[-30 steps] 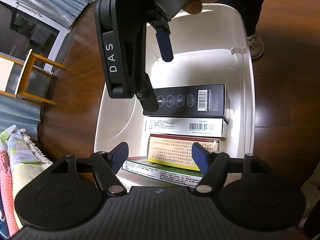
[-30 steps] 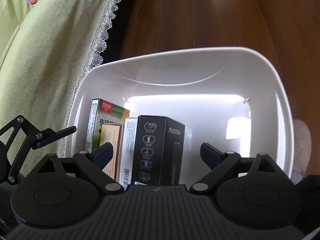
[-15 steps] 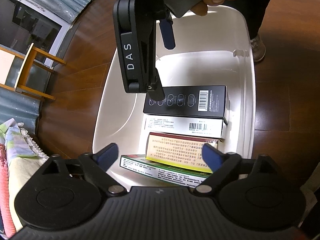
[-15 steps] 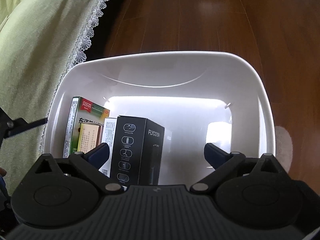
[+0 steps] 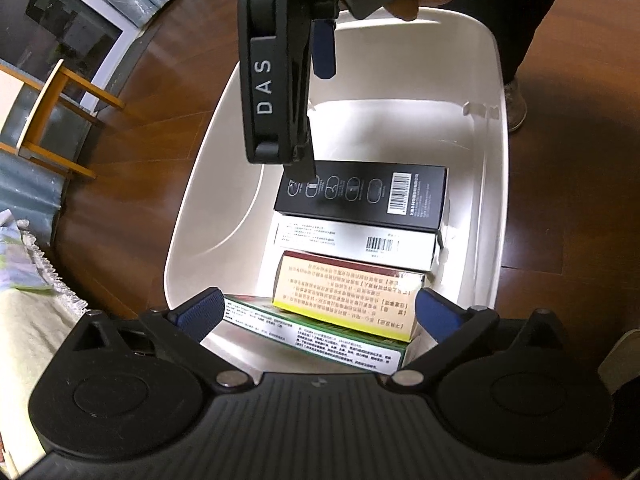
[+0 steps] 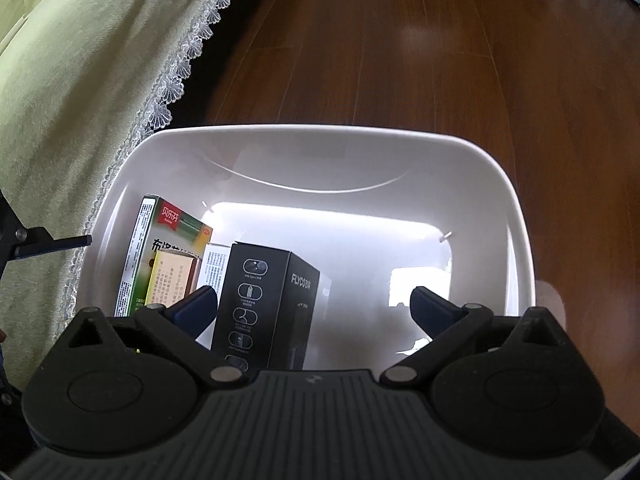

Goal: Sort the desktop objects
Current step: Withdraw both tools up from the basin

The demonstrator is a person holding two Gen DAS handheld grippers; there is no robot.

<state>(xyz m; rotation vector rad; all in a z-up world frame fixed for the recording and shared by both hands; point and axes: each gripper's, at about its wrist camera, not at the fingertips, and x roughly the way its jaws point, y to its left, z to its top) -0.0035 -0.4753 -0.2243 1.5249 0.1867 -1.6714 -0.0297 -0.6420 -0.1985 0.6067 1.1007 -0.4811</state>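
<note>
Four boxes (image 5: 352, 248) are seen filed upright in the white bin (image 5: 494, 184) beneath both tongs, the left gripper (image 5: 316, 314) and right gripper (image 6: 314, 310) spread wide and empty, so sorting is judged nearly finished.

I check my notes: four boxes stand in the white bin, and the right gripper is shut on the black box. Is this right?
Not quite. The right gripper is open and holds nothing, as the right wrist view shows; the black box stands free. The four boxes in the white bin are right.
</note>
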